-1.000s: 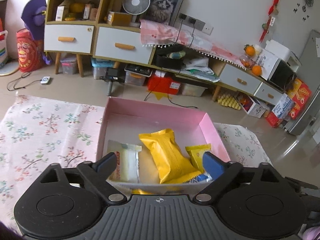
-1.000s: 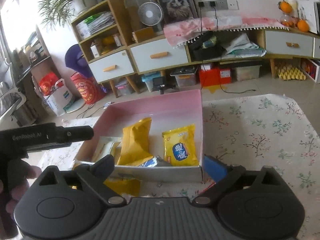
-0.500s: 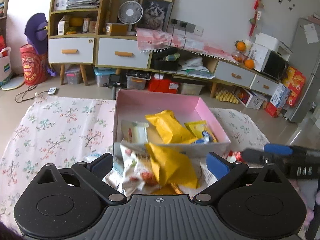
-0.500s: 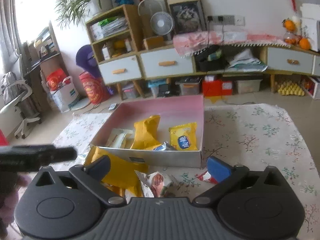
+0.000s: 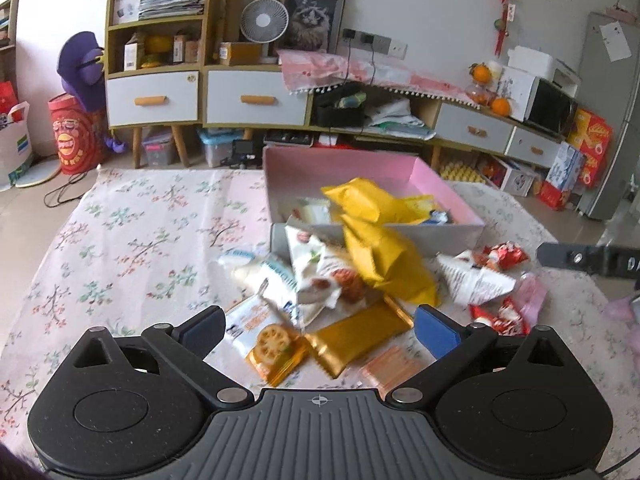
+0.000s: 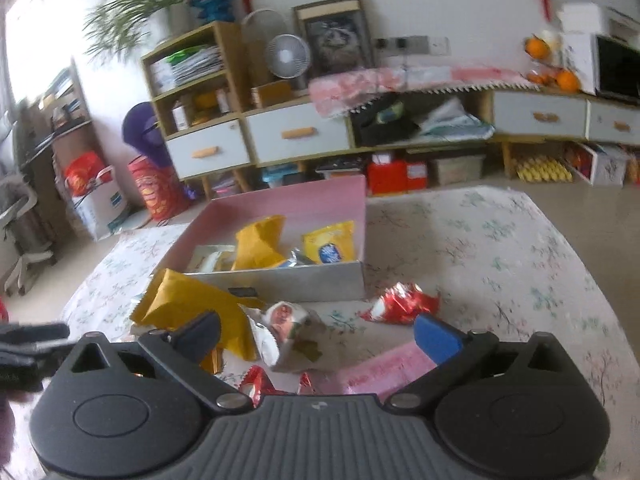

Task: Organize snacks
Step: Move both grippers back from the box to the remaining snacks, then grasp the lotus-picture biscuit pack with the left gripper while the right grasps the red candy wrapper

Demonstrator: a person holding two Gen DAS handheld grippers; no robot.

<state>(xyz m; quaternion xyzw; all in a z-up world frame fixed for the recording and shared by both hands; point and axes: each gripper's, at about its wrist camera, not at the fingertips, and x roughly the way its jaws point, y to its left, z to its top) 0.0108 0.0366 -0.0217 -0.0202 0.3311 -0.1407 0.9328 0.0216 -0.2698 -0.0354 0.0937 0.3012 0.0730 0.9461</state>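
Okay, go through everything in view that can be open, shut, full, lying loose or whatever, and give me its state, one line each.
Left gripper: open, holding nothing.
Right gripper: open, holding nothing.
Pink box: no lid on it, a few snacks inside.
Big yellow packet: sealed, leaning on the box front.
Biscuit packet: sealed, flat on the cloth.
Cabinet drawers: shut.

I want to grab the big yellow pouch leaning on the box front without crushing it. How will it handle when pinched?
The yellow pouch looks puffed and creased, so it probably gives under the fingers and is light for its bulk. Its film looks smooth, so it may slip. It leans on the pink box over other packets, so lifting it could shift them.
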